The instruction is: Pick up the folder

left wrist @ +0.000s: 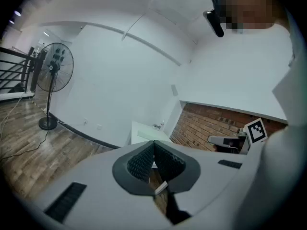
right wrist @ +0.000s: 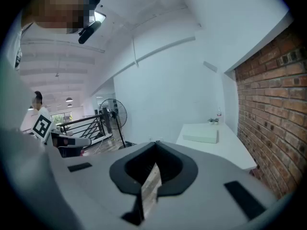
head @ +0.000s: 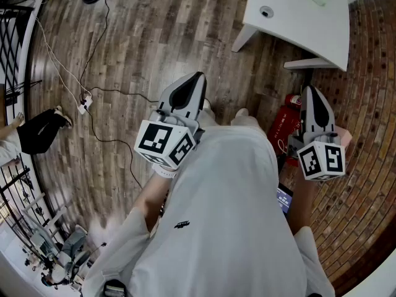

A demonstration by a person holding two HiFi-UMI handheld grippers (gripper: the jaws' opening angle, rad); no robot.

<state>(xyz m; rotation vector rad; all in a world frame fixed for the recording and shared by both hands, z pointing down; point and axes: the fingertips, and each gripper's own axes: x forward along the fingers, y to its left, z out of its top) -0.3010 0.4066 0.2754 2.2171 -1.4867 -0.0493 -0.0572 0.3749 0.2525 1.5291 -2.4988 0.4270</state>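
Both tools are held in front of the body, well apart from the counter [head: 297, 23], which fills the upper right of the head view. The left tool [head: 198, 79] is seen with its jaws pressed together and nothing between them. The right tool [head: 310, 93] is likewise closed and empty. A flat pale slab, taken to be the folder [right wrist: 200, 137], lies on the counter toward its far end, close to the white wall. In the right gripper view it sits right of centre, above the jaws.

The step in hand is judged to be the approach, with no grasp begun. For it to go well, the counter should be closed in on first and the jaws of the chosen tool opened before the folder is reached. As the folder lies flat, it is best met low and level at one of its edges, so that one jaw can be slid beneath and the other laid on top. The second tool could be used to steady the far side. A red canister [head: 283, 125] stands on the floor beside the counter's leg and should be stepped around.
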